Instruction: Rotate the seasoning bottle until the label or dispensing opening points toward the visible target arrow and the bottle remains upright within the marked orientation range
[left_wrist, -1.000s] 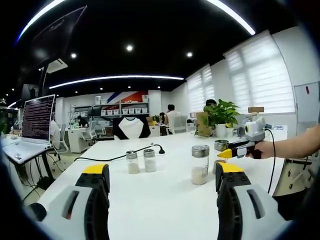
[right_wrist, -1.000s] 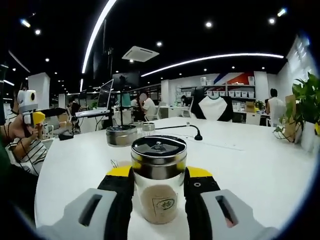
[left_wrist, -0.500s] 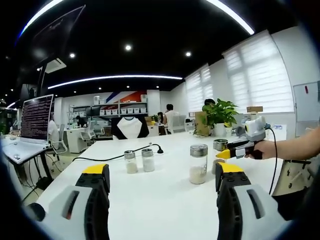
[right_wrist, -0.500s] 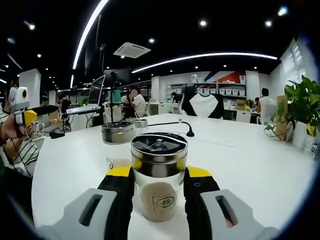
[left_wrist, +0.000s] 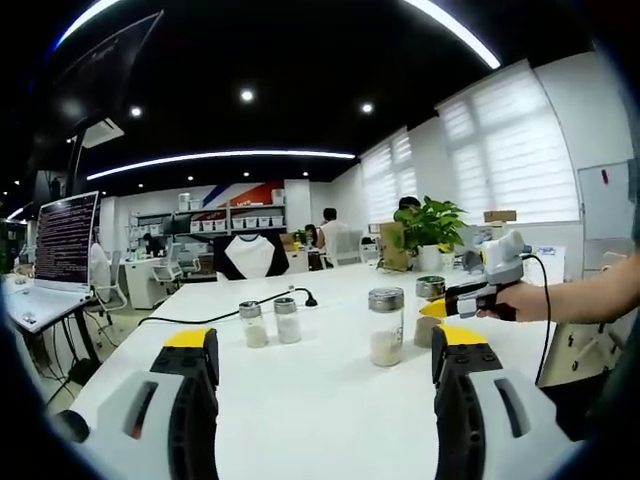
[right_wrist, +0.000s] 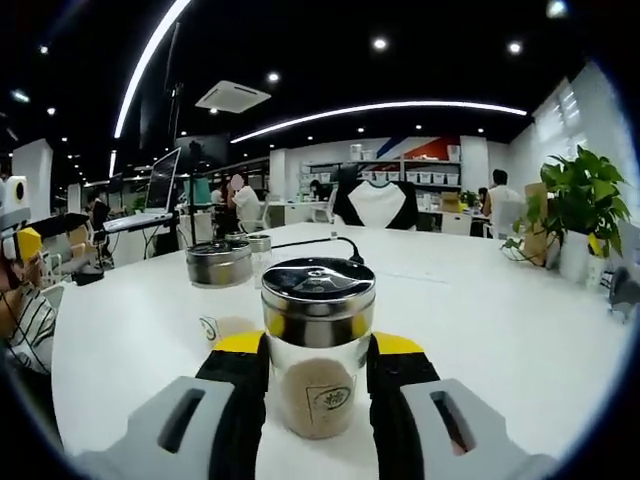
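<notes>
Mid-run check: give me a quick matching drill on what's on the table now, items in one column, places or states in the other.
Items:
1. seasoning bottle
2. two small shakers
3. potted plant
4. left hand-held gripper

States:
a. side by side near the black cable
b. jaws apart, nothing between them
c. between the right hand-held gripper's jaws
d. at the table's far edge by the window blinds

Pairs: 1-c, 2-a, 3-d, 4-b

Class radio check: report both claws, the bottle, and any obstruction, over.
Right claw shut on bottle, upright on table. Left claw open, empty. Tin sits beyond; no arrow seen.
</notes>
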